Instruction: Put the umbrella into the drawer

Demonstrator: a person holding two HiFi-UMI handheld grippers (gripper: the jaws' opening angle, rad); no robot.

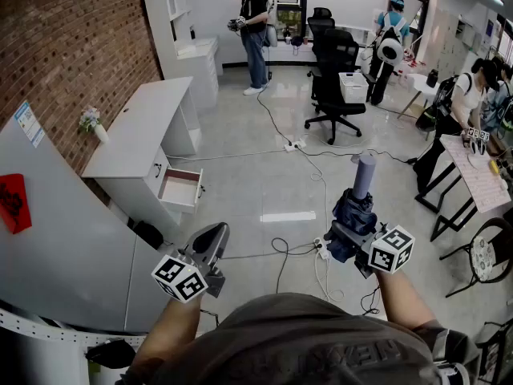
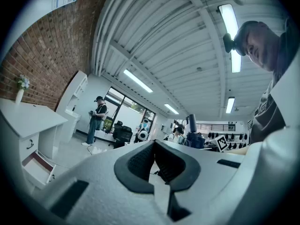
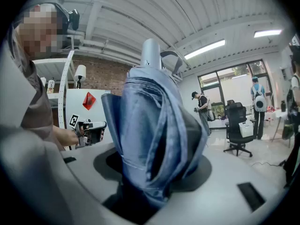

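Note:
A folded blue umbrella (image 1: 353,212) with a grey handle (image 1: 365,173) stands up out of my right gripper (image 1: 350,235), which is shut on its fabric body. In the right gripper view the umbrella (image 3: 150,125) fills the space between the jaws of the right gripper (image 3: 154,175). My left gripper (image 1: 210,243) hovers at the lower left with its jaws together and nothing in them; its own view shows the left gripper (image 2: 154,161) with the pads meeting. The open drawer (image 1: 181,189) of the white desk (image 1: 136,127) lies ahead and to the left, and shows as the drawer (image 2: 37,165) low at the left of the left gripper view.
Cables and a power strip (image 1: 292,145) trail over the tiled floor. A black office chair (image 1: 333,79) stands further back. People stand at the back and at the right by a black-framed table (image 1: 473,175). A brick wall (image 1: 64,46) and a white panel (image 1: 56,247) are on the left.

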